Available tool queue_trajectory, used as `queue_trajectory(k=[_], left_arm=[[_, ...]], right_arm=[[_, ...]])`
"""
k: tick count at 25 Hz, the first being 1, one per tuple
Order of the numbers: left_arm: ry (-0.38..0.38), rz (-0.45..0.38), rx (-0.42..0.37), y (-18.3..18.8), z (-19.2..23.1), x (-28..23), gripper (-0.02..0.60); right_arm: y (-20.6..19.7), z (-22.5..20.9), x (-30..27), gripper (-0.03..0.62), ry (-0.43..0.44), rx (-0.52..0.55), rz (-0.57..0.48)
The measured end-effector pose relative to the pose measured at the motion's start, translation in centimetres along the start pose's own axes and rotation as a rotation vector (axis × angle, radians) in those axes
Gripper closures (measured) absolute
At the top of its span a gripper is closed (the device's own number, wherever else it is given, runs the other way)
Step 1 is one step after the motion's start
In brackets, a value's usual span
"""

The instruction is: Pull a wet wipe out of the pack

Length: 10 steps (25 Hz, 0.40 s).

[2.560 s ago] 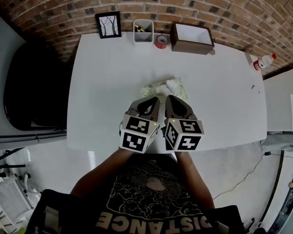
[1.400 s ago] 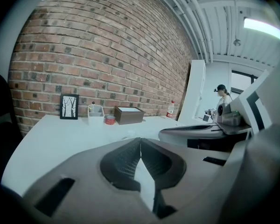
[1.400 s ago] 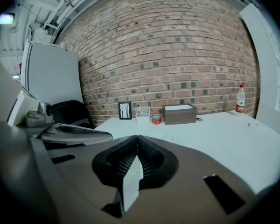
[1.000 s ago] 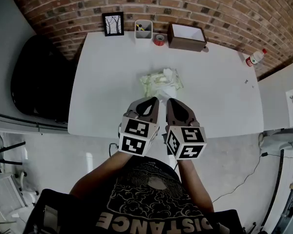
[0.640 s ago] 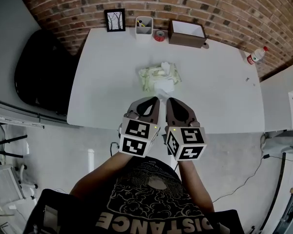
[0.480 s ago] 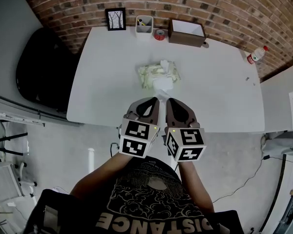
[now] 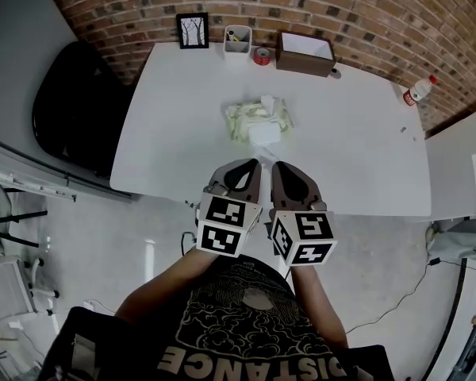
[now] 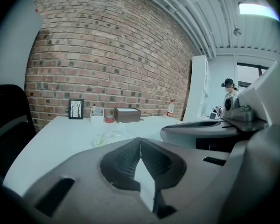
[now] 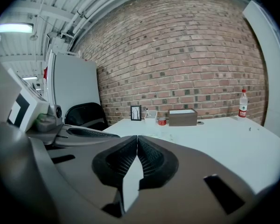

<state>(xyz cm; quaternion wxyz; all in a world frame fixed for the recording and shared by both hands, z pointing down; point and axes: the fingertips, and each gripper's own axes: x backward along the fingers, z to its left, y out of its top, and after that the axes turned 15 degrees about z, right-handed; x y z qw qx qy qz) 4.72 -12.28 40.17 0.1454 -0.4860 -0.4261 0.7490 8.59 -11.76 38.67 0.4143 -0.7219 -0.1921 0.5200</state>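
Note:
The pale green wet wipe pack [image 7: 252, 119] lies mid-table, with a white tuft [image 7: 266, 102] sticking up from its top. A loose white wipe [image 7: 263, 134] lies against its near edge. Both grippers hover side by side over the table's front edge, short of the pack. My left gripper [image 7: 251, 164] is shut with nothing in it, jaws meeting at their tips [image 8: 140, 140]. My right gripper [image 7: 276, 166] is likewise shut and empty [image 9: 137, 138]. The pack [image 8: 108, 137] shows small in the left gripper view.
On the white table [image 7: 365, 157], along the brick wall, stand a framed picture [image 7: 193, 30], a pen cup [image 7: 237, 40], a red tape roll [image 7: 261, 55] and a brown box [image 7: 305, 52]. A bottle [image 7: 416, 94] sits far right. A black chair [image 7: 75, 105] stands left.
Both shut grippers have drawn back from the pack to the table's front edge. The pack and the wipe now lie farther ahead of them.

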Motion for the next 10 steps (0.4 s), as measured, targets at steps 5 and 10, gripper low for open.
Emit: queue_trajectory(k=[5,10], left_arm=[[0.001,-0.008,0.003,0.18,-0.04,-0.07,0.569],[-0.003,-0.006,0.008,-0.07,0.06,-0.24,0.569]], right_arm=[[-0.04,-0.04,0.10,0.577,-0.001,0.007,-0.001],[-0.23,-0.02,-0.07,0.576,-0.003,0.009,0.000]])
